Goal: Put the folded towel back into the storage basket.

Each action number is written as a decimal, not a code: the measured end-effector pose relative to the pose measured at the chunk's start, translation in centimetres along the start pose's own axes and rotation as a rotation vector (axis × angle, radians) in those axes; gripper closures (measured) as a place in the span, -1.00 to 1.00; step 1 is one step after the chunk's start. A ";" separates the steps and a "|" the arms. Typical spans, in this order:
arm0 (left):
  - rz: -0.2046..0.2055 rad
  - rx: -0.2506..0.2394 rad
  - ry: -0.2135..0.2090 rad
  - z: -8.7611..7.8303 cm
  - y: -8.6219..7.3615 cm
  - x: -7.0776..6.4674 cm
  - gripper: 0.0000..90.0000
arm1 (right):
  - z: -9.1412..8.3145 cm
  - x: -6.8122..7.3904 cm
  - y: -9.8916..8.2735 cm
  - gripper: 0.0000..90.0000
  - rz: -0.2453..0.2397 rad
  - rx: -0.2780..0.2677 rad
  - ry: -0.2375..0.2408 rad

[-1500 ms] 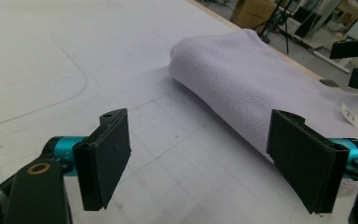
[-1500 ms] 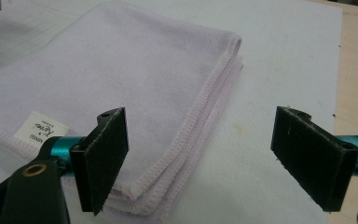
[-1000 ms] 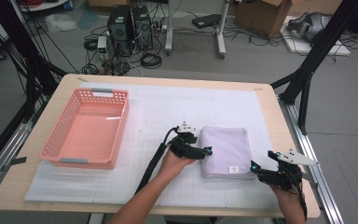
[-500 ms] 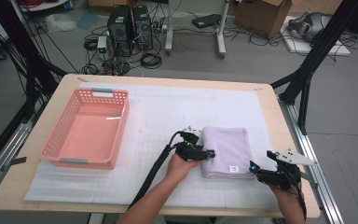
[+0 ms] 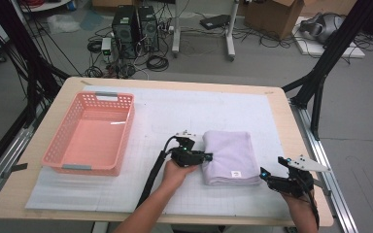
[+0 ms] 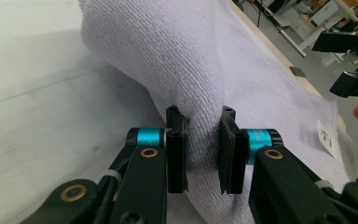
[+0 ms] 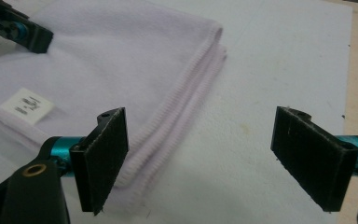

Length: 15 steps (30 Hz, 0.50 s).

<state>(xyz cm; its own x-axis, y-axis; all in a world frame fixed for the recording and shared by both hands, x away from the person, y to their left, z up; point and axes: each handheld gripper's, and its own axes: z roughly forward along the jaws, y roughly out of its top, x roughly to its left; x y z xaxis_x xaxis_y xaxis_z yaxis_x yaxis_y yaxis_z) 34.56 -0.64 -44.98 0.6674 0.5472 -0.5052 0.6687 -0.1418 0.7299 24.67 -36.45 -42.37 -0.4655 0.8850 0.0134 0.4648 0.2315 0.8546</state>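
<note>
Pinching: left tongs point(image 6: 203, 154) just narrowed, clamping folded towel point(image 6: 242, 79) edge | right tongs point(image 7: 214, 158) wide, empty, beside towel

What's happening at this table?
A person is working a folded towel with two handheld grippers. The left gripper has just been closing its jaws and now pinches a fold at the towel's left edge. The right gripper waits open just off the towel's near right corner, touching nothing. A pink basket sits empty to the left.
</note>
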 end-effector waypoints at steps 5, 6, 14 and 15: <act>-0.018 -0.021 0.018 -2.5 -0.5 1.8 0.68 | 0.1 0.1 0.0 -0.60 -0.006 0.007 0.002; -0.022 -0.025 0.022 -3.0 -0.6 2.1 0.68 | 0.1 0.2 0.0 -0.60 -0.003 0.007 0.002; 0.003 -0.044 0.063 -6.4 -1.0 3.9 0.68 | 0.3 0.3 0.1 -0.60 -0.006 0.011 0.004; 0.006 -0.042 0.067 -6.7 -1.1 4.1 0.68 | 0.3 0.3 0.1 -0.60 -0.010 0.009 0.005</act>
<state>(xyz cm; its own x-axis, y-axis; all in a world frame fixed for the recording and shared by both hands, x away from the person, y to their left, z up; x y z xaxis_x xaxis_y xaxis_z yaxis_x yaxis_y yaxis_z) 34.39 7.26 -44.75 0.6467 0.6005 -0.4703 0.6497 -0.1107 0.7521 24.81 -36.02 -42.44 -0.4738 0.8806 0.0075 0.4669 0.2440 0.8500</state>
